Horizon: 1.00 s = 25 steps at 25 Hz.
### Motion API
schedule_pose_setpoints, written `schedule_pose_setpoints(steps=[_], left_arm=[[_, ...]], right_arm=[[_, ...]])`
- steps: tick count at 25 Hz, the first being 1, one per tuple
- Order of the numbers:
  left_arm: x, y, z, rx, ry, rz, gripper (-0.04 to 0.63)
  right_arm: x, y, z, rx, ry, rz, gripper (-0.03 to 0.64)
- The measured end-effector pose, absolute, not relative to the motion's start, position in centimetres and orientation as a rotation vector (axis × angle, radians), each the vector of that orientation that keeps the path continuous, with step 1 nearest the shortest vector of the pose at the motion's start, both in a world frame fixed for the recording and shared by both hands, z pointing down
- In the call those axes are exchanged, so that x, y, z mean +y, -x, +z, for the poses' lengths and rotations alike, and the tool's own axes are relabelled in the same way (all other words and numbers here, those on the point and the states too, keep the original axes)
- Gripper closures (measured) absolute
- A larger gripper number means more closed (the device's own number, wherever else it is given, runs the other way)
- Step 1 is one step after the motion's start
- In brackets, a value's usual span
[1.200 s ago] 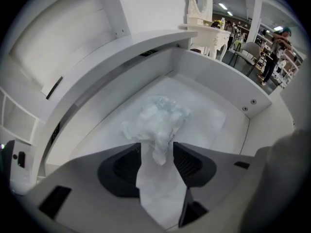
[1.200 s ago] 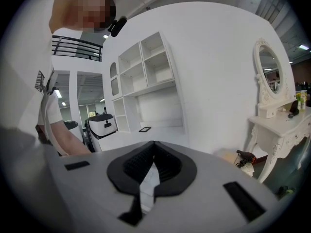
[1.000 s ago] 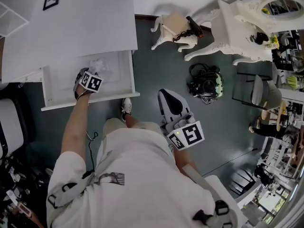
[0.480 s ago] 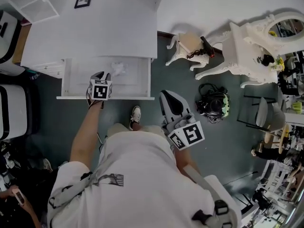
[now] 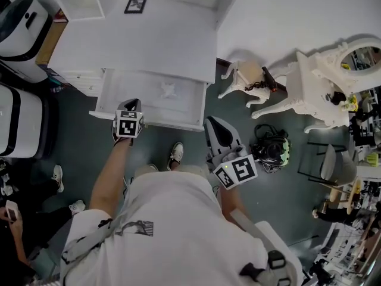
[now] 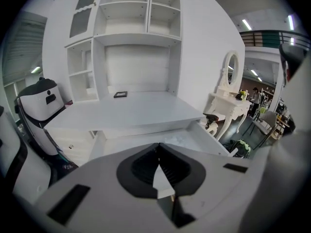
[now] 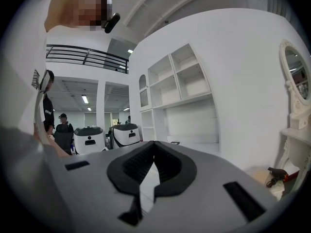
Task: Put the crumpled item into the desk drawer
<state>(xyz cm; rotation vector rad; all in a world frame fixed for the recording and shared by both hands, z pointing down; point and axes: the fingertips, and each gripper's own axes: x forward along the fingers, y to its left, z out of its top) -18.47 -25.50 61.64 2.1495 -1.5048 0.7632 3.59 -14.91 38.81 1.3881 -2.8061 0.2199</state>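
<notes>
R claw [image 7: 154, 144] near my body, frame centre: pinched together, empty. L claw [image 6: 158, 147] at drawer [image 5: 149, 121] front lip, jaws closed on nothing. Crumpled item [image 5: 167, 90] lies inside the open drawer, upper centre, just below tabletop [image 5: 137, 46] edge. Drop looks done; next prob. push drawer front in, squarely.

The rear of the drawer [image 5: 190, 100] lies hidden under the tabletop [image 5: 137, 40]; the crumpled item [image 5: 167, 90] inside is too small to identify
</notes>
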Motion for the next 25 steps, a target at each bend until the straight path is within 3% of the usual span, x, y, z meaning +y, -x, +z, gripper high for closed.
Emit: schedule_pose_setpoints(steps=[13, 25], left_arm=[[-20.4, 24.2, 52.5, -1.716, -2.257, 0.521, 0.58], [-15.2, 27.3, 41.4, -1.86, -2.375, 0.195, 0.58]], right_arm=[[-11.5, -0.4, 38.8, -2.809, -1.388, 0.204, 0.606], [-10.5, -1.8, 38.4, -2.763, -1.495, 0.177, 0.606]])
